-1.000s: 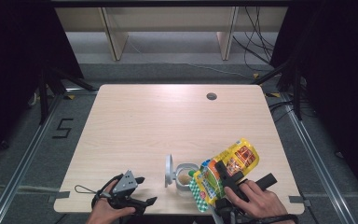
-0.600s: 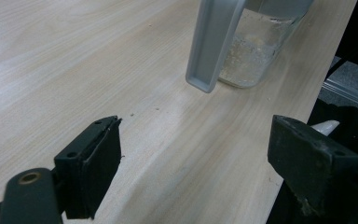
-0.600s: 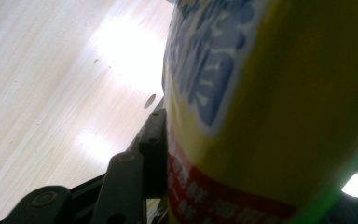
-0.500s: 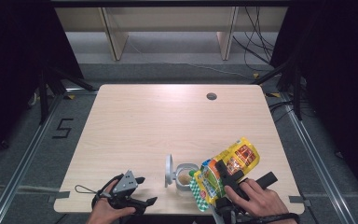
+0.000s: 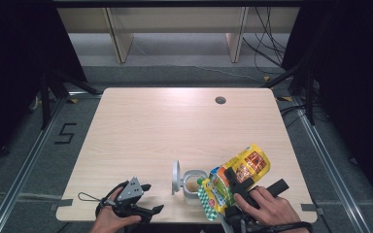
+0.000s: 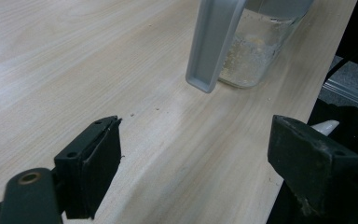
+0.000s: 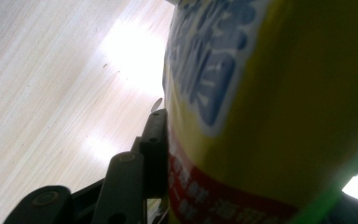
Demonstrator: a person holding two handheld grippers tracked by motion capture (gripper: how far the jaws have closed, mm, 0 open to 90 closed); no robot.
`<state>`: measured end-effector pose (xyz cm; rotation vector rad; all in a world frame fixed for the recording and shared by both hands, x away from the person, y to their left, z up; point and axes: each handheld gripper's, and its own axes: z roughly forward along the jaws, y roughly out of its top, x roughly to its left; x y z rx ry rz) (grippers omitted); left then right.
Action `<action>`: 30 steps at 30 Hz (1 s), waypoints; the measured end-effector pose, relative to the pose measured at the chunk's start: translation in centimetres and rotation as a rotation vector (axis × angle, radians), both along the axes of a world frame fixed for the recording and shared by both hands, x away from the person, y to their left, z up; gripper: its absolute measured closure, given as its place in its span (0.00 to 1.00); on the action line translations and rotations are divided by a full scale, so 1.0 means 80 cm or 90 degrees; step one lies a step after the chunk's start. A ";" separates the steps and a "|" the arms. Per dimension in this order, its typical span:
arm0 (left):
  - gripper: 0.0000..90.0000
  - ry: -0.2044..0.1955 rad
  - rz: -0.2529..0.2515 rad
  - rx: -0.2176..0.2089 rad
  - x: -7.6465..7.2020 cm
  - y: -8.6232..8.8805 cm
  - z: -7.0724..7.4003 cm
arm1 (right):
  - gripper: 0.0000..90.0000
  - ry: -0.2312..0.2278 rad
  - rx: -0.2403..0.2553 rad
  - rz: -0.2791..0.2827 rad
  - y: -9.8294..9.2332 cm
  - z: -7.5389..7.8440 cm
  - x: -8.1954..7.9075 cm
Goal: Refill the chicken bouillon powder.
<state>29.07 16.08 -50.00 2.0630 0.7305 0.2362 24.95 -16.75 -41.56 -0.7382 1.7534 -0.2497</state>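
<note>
A yellow snack bag (image 5: 243, 170) with red and blue print is tipped, its green-checked end (image 5: 205, 199) low beside a small glass jar (image 5: 193, 183). My right gripper (image 5: 255, 182) is shut on the bag near the table's front edge. In the right gripper view one finger (image 7: 153, 140) presses the bag (image 7: 270, 102); the other is hidden behind it. The jar's grey lid (image 5: 176, 176) stands flipped open to its left. The jar (image 6: 256, 56) holds a little pale grain. My left gripper (image 5: 150, 198) rests at the front edge, left of the jar, its jaws (image 6: 196, 149) open and empty.
The light wooden table (image 5: 165, 126) has a round cable hole (image 5: 220, 100) at the back right. Its front edge (image 6: 289, 107) runs close by the jar and both hands. Shelving and cables lie beyond the far edge.
</note>
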 end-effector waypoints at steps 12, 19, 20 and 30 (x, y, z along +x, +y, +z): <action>0.19 0.000 -0.001 0.000 0.000 0.000 0.000 | 0.69 0.005 0.003 -0.008 -0.002 0.000 0.000; 0.19 -0.002 0.001 0.003 0.000 0.001 0.001 | 0.69 0.008 0.002 -0.011 -0.002 -0.001 0.000; 0.19 -0.002 0.000 0.003 0.000 0.001 0.001 | 0.69 0.011 0.004 -0.012 -0.002 -0.001 0.000; 0.19 0.000 -0.001 -0.001 0.000 0.000 0.000 | 0.69 0.015 -0.001 -0.015 -0.001 0.000 -0.001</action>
